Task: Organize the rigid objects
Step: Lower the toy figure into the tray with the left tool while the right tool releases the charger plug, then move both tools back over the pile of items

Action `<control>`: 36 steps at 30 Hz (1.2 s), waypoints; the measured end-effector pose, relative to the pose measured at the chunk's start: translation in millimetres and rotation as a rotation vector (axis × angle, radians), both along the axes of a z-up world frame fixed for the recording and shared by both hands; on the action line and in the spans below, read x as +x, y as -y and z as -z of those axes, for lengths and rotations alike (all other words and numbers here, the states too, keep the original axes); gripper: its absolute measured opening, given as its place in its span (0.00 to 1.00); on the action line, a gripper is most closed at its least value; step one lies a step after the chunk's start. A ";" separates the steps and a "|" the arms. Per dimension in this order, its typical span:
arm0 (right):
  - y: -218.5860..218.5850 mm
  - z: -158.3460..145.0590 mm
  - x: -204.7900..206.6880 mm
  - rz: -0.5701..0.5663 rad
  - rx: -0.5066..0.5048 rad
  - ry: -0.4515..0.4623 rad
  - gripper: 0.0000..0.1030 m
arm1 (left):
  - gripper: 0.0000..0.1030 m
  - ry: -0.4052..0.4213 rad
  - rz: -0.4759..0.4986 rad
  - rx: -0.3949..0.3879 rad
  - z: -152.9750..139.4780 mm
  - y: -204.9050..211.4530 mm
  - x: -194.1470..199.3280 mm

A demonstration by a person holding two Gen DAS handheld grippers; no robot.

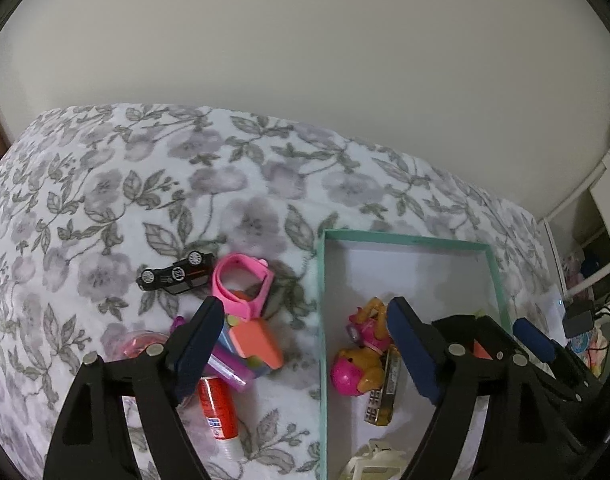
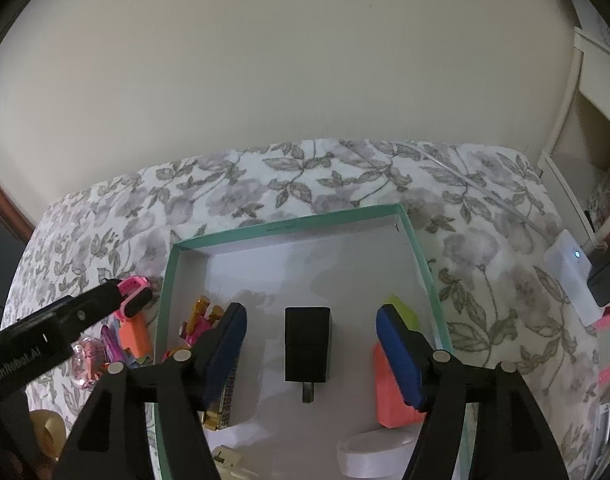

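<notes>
On the floral bedspread (image 1: 145, 184), both spread grippers (image 1: 305, 344) (image 2: 311, 348) partly hide the teal box's (image 2: 289, 224) toys

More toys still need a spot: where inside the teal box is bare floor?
The far half of the teal cardboard box is bare, beyond the black charger block. Crowded: left wall with pink-and-yellow toy figures, right wall with the orange block.

Matt black charger (image 2: 308, 343) — fuzzy floral blanket (image 2: 485, 248).

Black jaws, blue pads (image 2: 401, 360), silver screws (image 2: 440, 356)
</notes>
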State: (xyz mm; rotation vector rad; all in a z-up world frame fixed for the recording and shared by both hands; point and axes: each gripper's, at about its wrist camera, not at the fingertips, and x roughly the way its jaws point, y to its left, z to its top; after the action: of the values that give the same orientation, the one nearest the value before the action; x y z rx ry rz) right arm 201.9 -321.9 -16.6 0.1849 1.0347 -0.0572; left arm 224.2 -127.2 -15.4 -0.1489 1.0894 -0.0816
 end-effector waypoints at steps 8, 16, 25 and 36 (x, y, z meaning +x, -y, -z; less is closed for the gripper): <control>-2.2 1.6 0.6 -0.007 0.000 -0.002 0.83 | 0.93 0.002 -0.004 0.019 1.1 -2.7 0.9; -2.7 3.9 1.4 -0.009 0.001 -0.004 0.99 | 0.95 0.001 -0.024 0.034 2.6 -5.9 1.5; -5.9 3.8 2.3 -0.020 0.000 -0.009 0.99 | 0.95 0.008 -0.063 -0.016 -4.6 -31.3 5.1; -44.4 -30.1 -0.9 -0.139 0.072 0.088 0.99 | 0.95 0.003 -0.198 0.007 -24.3 -113.3 -2.3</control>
State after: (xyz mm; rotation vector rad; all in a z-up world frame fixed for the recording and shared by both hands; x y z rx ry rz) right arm 201.0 -277.5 13.5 0.1792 0.9599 0.1136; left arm 221.9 -13.9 8.9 -0.2495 1.0669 0.0990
